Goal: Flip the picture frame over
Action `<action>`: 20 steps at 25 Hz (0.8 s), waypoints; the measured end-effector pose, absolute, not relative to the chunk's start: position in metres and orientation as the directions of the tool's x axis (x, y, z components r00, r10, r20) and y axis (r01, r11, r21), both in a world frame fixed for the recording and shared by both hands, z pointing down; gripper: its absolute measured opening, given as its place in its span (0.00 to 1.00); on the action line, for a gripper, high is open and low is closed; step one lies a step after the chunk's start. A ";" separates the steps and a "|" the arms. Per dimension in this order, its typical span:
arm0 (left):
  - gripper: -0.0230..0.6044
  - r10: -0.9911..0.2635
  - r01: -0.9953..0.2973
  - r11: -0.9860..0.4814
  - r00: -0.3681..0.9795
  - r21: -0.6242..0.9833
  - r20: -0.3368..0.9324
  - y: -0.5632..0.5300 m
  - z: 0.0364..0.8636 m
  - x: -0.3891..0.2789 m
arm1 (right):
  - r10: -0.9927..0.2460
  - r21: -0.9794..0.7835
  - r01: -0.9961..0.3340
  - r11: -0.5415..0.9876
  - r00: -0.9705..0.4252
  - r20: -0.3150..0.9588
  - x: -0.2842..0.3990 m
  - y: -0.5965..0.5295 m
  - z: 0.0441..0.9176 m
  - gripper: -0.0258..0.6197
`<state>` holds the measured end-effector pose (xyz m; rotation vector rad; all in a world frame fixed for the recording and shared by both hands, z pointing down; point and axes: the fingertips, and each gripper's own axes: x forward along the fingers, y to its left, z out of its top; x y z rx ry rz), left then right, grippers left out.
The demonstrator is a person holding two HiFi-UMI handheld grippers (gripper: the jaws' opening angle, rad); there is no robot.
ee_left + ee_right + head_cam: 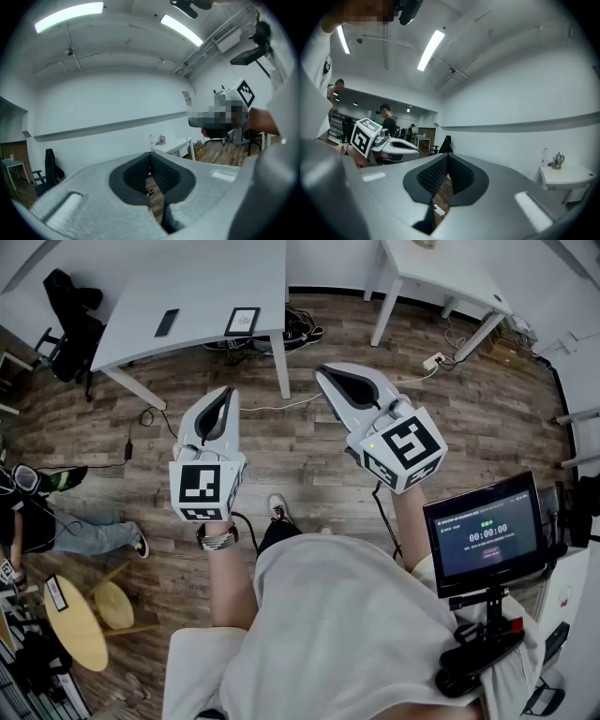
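While the person stands on the wood floor [309,451], both arms reach out in front, with a gripper in each hand. The left gripper [226,396] has its jaws closed tight together, and nothing is between them. The right gripper [324,372] is closed the same way and is empty too. Both point out level over the floor, side by side but apart.

The picture frame [242,321] lies flat on the grey table [206,282] ahead, near the table's front edge. It has a dark rim and a pale middle. A black phone [166,322] lies on the table to its left. The frame is well apart from both grippers. A small screen [483,532] sits at the person's right side.
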<state>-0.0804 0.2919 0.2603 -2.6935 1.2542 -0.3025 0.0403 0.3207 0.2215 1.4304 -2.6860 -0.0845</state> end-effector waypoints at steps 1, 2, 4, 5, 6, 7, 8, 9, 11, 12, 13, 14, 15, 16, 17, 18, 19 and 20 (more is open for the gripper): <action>0.04 -0.769 -0.737 -0.637 0.629 -0.224 0.114 0.292 0.259 -0.080 | -0.830 0.092 -0.825 0.558 -0.555 0.060 0.040 0.321 0.221 0.04; 0.04 -0.769 -0.738 -0.637 0.630 -0.225 0.112 0.292 0.259 -0.080 | -0.829 0.090 -0.824 0.559 -0.555 0.061 0.039 0.321 0.222 0.04; 0.04 -0.769 -0.738 -0.636 0.630 -0.225 0.110 0.293 0.258 -0.080 | -0.826 0.085 -0.822 0.564 -0.560 0.062 0.037 0.321 0.222 0.04; 0.04 -0.769 -0.737 -0.636 0.630 -0.226 0.109 0.294 0.257 -0.080 | -0.823 0.082 -0.819 0.568 -0.564 0.062 0.036 0.322 0.223 0.04; 0.04 -0.768 -0.736 -0.637 0.631 -0.227 0.108 0.294 0.257 -0.079 | -0.820 0.078 -0.817 0.572 -0.569 0.058 0.035 0.322 0.222 0.04; 0.04 -0.765 -0.733 -0.640 0.635 -0.230 0.107 0.295 0.256 -0.078 | -0.818 0.073 -0.815 0.575 -0.573 0.053 0.035 0.323 0.221 0.04; 0.04 -0.761 -0.727 -0.645 0.640 -0.234 0.107 0.295 0.256 -0.077 | -0.817 0.067 -0.815 0.576 -0.574 0.047 0.035 0.323 0.221 0.04; 0.04 -0.755 -0.720 -0.651 0.647 -0.240 0.106 0.296 0.256 -0.075 | -0.819 0.064 -0.817 0.573 -0.572 0.042 0.035 0.323 0.221 0.04; 0.04 -0.745 -0.707 -0.661 0.659 -0.251 0.106 0.292 0.256 -0.074 | -0.827 0.064 -0.824 0.562 -0.561 0.040 0.036 0.318 0.221 0.04; 0.04 -0.743 -0.704 -0.664 0.661 -0.252 0.108 0.287 0.256 -0.075 | -0.830 0.062 -0.827 0.558 -0.557 0.041 0.036 0.312 0.221 0.04; 0.04 -0.741 -0.703 -0.665 0.662 -0.252 0.112 0.280 0.257 -0.076 | -0.831 0.058 -0.829 0.557 -0.555 0.042 0.035 0.305 0.222 0.04; 0.04 -0.740 -0.701 -0.667 0.662 -0.252 0.118 0.272 0.258 -0.079 | -0.830 0.051 -0.828 0.558 -0.557 0.039 0.033 0.297 0.223 0.04; 0.04 -0.739 -0.700 -0.669 0.662 -0.252 0.125 0.264 0.260 -0.082 | -0.827 0.043 -0.826 0.562 -0.560 0.035 0.029 0.290 0.223 0.04; 0.04 -0.738 -0.697 -0.671 0.662 -0.253 0.132 0.257 0.262 -0.085 | -0.825 0.034 -0.824 0.566 -0.565 0.028 0.026 0.283 0.224 0.04; 0.04 -0.736 -0.695 -0.673 0.662 -0.252 0.140 0.249 0.265 -0.089 | -0.823 0.024 -0.823 0.568 -0.567 0.022 0.022 0.276 0.225 0.04; 0.04 -0.733 -0.692 -0.677 0.664 -0.252 0.147 0.242 0.267 -0.093 | -0.823 0.016 -0.823 0.568 -0.567 0.019 0.019 0.268 0.226 0.04; 0.04 -0.730 -0.688 -0.681 0.666 -0.250 0.155 0.233 0.268 -0.097 | -0.824 0.011 -0.824 0.566 -0.566 0.021 0.015 0.260 0.228 0.04; 0.04 -0.727 -0.685 -0.684 0.667 -0.250 0.162 0.225 0.270 -0.100 | -0.826 0.006 -0.826 0.564 -0.563 0.027 0.013 0.251 0.229 0.04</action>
